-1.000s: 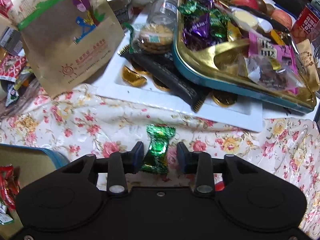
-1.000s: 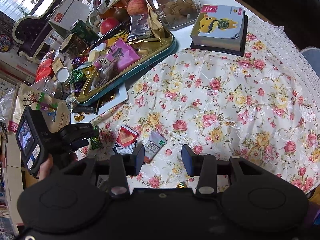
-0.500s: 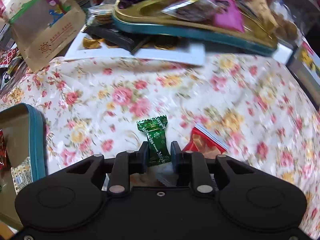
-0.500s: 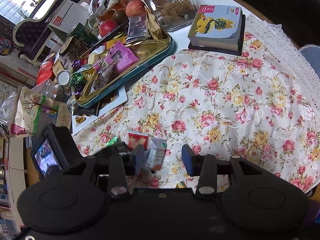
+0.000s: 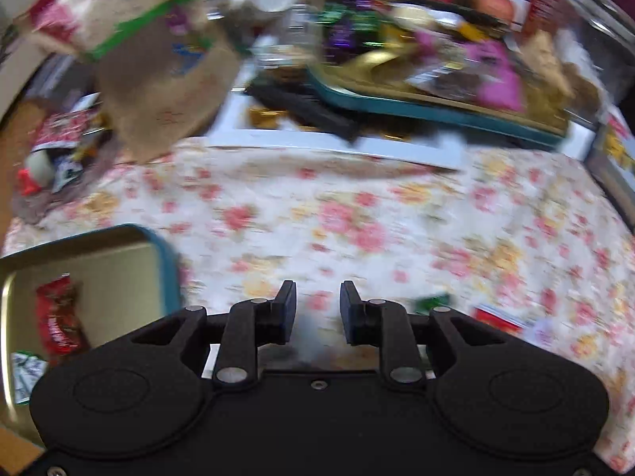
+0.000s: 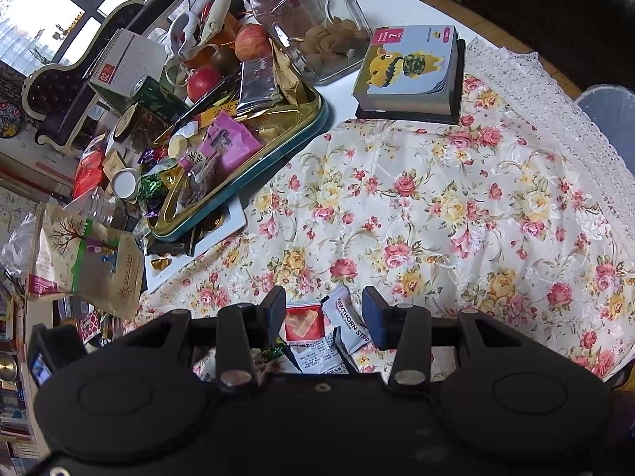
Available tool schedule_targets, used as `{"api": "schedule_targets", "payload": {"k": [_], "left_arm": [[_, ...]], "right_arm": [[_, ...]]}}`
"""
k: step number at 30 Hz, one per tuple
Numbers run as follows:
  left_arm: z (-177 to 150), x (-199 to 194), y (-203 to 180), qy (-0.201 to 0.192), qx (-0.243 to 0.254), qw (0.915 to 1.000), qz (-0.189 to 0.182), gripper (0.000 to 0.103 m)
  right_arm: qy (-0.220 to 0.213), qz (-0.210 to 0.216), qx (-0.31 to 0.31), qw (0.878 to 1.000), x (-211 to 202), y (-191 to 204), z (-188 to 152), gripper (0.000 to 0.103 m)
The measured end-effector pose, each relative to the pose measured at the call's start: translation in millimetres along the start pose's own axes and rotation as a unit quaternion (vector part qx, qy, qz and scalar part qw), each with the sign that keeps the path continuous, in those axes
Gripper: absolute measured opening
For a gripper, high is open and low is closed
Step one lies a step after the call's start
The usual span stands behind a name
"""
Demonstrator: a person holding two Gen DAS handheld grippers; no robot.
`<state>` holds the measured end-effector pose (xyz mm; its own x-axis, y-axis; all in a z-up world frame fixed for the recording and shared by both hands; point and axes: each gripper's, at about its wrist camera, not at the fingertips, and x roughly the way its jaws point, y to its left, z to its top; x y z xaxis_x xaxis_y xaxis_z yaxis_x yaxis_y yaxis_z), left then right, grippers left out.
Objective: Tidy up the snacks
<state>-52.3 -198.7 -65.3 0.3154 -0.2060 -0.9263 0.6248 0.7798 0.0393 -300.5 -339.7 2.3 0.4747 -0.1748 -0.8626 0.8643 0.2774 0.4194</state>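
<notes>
My left gripper (image 5: 317, 302) hovers over the floral cloth, its jaws opening with nothing between them; this view is blurred. A green-wrapped candy (image 5: 431, 301) lies on the cloth just right of its right finger, beside a red packet (image 5: 494, 316). At the left sits a gold tin with a teal rim (image 5: 166, 261), holding a red wrapper (image 5: 55, 321). My right gripper (image 6: 323, 302) stands open above a red packet (image 6: 301, 323) and a white hawthorn strip packet (image 6: 349, 311) lying on the cloth. The left gripper's body (image 6: 43, 353) shows at the lower left there.
A large gold tray with a teal rim (image 6: 317, 119) piled with snacks stands at the back, over a white tray (image 5: 317, 141) of gold coins. A brown paper bag (image 5: 158, 63), a glass cookie jar (image 6: 317, 20) and a cartoon book (image 6: 408, 67) surround it.
The green candy has left the left gripper's jaws and now lies to its right. The left gripper swung left toward the gold tin. The right gripper stayed over the packets.
</notes>
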Motion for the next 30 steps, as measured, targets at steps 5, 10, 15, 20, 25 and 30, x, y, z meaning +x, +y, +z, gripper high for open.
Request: {"api": "schedule_targets", "payload": {"k": [5, 10, 15, 20, 25, 30], "left_arm": [[-5, 23, 47, 0.043, -0.083, 0.9951, 0.034, 0.031], [-23, 32, 52, 0.072, -0.085, 0.9925, 0.051, 0.031], [-46, 20, 29, 0.102, -0.067, 0.9925, -0.001, 0.031], [-68, 12, -6, 0.111, -0.016, 0.9932, -0.031, 0.031], [-77, 2, -20, 0.104, 0.015, 0.9933, -0.048, 0.031], [-67, -21, 4, 0.091, -0.056, 0.9917, -0.071, 0.031]], "right_arm": [[0.0, 0.0, -0.006, 1.0, 1, 2, -2, 0.046], [-0.001, -0.001, -0.007, 1.0, 1, 3, -1, 0.046], [0.004, 0.0, -0.011, 1.0, 3, 5, -1, 0.046], [0.006, 0.001, -0.011, 1.0, 3, 3, -2, 0.046], [0.009, 0.0, -0.004, 1.0, 3, -3, -1, 0.046], [0.005, -0.005, 0.006, 1.0, 1, -9, 1, 0.046]]}}
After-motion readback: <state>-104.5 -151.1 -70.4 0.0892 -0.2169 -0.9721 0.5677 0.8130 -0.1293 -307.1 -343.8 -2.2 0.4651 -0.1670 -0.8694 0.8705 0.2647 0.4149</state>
